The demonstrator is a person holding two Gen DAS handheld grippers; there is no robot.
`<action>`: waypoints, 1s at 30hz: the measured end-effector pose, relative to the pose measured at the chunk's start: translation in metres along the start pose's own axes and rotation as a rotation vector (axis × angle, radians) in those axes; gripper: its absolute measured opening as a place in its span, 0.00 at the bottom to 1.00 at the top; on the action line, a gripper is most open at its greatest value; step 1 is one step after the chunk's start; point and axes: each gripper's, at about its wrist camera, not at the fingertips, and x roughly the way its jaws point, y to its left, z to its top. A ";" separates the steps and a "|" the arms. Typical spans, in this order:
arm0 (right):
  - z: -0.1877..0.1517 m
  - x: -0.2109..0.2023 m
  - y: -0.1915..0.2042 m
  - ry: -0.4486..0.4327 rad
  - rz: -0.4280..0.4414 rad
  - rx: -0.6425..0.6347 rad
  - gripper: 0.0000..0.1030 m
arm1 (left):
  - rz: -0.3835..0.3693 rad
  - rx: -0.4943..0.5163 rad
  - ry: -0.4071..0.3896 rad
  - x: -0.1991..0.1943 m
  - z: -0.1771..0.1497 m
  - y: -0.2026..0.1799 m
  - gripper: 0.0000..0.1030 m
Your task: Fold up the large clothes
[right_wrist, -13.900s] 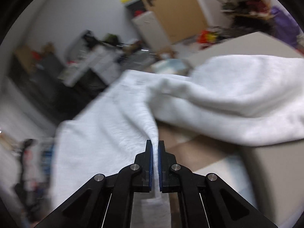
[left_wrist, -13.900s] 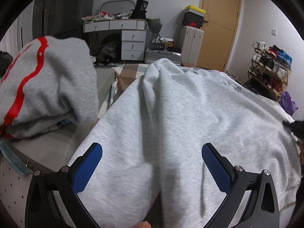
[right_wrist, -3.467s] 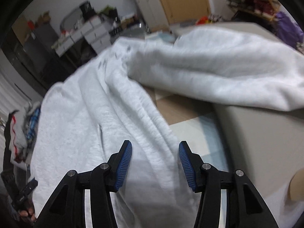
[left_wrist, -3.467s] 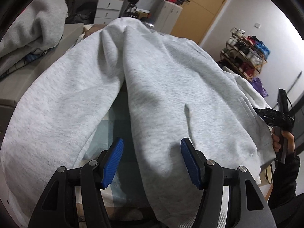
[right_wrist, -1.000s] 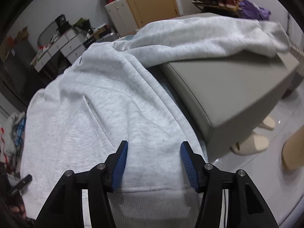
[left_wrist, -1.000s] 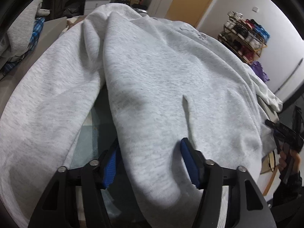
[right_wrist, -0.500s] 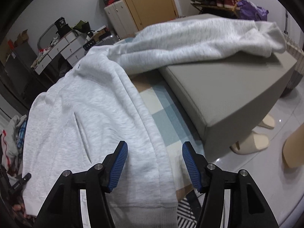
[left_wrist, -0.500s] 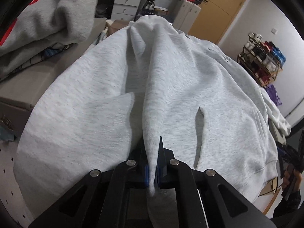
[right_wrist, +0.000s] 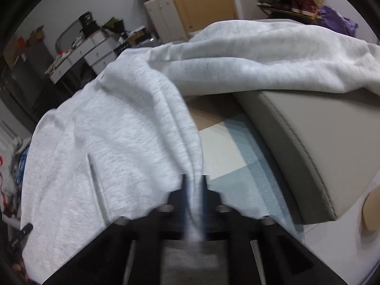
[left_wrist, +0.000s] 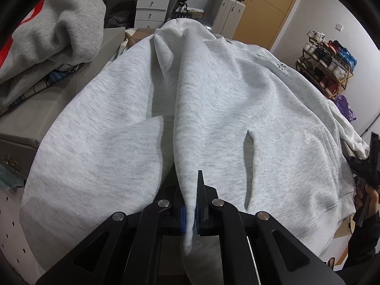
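A large light grey sweatshirt (left_wrist: 237, 109) lies spread out, front up, with a pocket slit and a small chest logo. My left gripper (left_wrist: 190, 204) is shut on a raised fold at its lower hem, left of the pocket slit. In the right wrist view the same sweatshirt (right_wrist: 106, 142) drapes to the left, one sleeve lying over a grey padded bench (right_wrist: 296, 147). My right gripper (right_wrist: 193, 190) is blurred; its jaws are closing with the hem's right corner pinched between the pads. A hand with the right gripper (left_wrist: 365, 166) shows at the left wrist view's right edge.
A grey garment with a red stripe (left_wrist: 54, 23) is heaped on a grey bench at the left. A checked rug (right_wrist: 228, 147) shows beside the sweatshirt. White drawers (left_wrist: 149, 7), a wooden door (left_wrist: 261, 7) and a shoe rack (left_wrist: 327, 64) line the far walls.
The left gripper went from open around the hem to shut on a fold of it. The right gripper's jaws, open half a second ago, have now closed on the hem's corner.
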 end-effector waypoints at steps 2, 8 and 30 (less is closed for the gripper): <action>0.004 -0.038 -0.007 -0.184 0.051 0.031 0.04 | -0.007 0.013 -0.004 0.000 0.000 -0.001 0.01; 0.014 -0.027 -0.045 -0.163 -0.070 0.137 0.04 | -0.040 0.056 0.013 0.009 -0.003 -0.005 0.02; -0.026 -0.072 -0.018 -0.106 0.004 0.077 0.52 | -0.107 0.057 0.091 -0.005 -0.023 -0.005 0.36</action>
